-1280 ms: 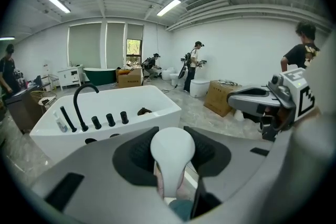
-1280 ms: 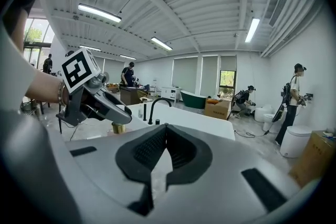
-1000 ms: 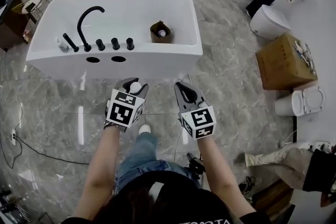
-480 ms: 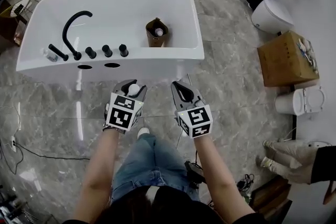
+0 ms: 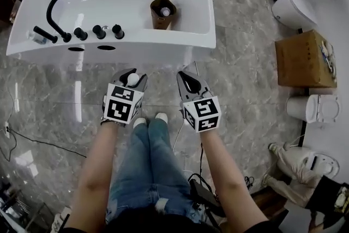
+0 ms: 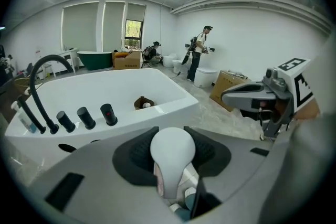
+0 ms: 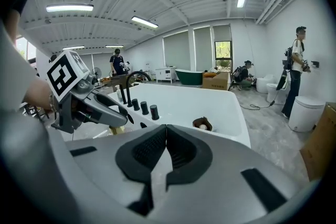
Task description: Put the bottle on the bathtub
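My left gripper (image 5: 131, 78) is shut on a bottle with a rounded white cap (image 6: 171, 155); the cap (image 5: 133, 79) pokes up between the jaws, just short of the bathtub's near rim. The white bathtub (image 5: 163, 41) lies ahead, its near ledge (image 6: 168, 108) carrying a black arched faucet (image 5: 57, 0) and several black knobs (image 5: 98, 32). My right gripper (image 5: 190, 84) hovers beside the left one, shut with nothing between its black pads (image 7: 178, 152).
A brown holder with a white-capped item (image 5: 163, 12) stands inside the tub. A small clear bottle (image 5: 37, 36) lies by the faucet. A cardboard box (image 5: 305, 60), toilets (image 5: 294, 8) and floor cables (image 5: 32, 142) are around. People stand far off (image 6: 198, 52).
The head view has tilted so the bathtub sits higher in frame. Both grippers stay side by side at the tub's near side, the left still holding the bottle.
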A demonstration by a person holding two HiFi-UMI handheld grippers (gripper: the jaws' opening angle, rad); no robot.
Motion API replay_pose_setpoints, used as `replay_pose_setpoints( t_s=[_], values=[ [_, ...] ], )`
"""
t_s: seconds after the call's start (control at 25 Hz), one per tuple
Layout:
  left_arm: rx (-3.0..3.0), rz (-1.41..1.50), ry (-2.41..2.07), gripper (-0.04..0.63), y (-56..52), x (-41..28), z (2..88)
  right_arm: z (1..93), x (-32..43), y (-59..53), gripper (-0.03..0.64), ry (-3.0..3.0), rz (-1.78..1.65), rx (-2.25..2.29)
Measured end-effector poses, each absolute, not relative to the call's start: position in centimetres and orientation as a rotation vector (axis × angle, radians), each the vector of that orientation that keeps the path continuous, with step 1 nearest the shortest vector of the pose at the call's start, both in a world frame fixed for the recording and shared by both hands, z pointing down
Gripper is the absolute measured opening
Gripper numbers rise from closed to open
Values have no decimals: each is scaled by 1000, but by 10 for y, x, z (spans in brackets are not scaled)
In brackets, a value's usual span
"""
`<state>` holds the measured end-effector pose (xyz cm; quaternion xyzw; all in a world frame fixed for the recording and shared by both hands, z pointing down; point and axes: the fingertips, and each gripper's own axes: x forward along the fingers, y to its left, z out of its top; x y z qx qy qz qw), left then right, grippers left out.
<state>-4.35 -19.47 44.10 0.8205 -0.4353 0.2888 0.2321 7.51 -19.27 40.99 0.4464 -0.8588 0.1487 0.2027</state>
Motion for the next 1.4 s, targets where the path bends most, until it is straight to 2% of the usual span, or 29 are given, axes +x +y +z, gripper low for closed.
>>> replay_pose_setpoints(
  t_s=[0.32,0.96,1.4],
  values=[
    [2145,781,-1254,153,-212,-37,527,507,96,-213,17,-2342,489,1171],
    [2184,948,-1136,153,-230,-20,695,707,88,-231,17,-2196,512,1008],
    [2190,1075,-1047,153,-252,-28,793,814,93,-228,17,-2054,657,1060]
  ],
)
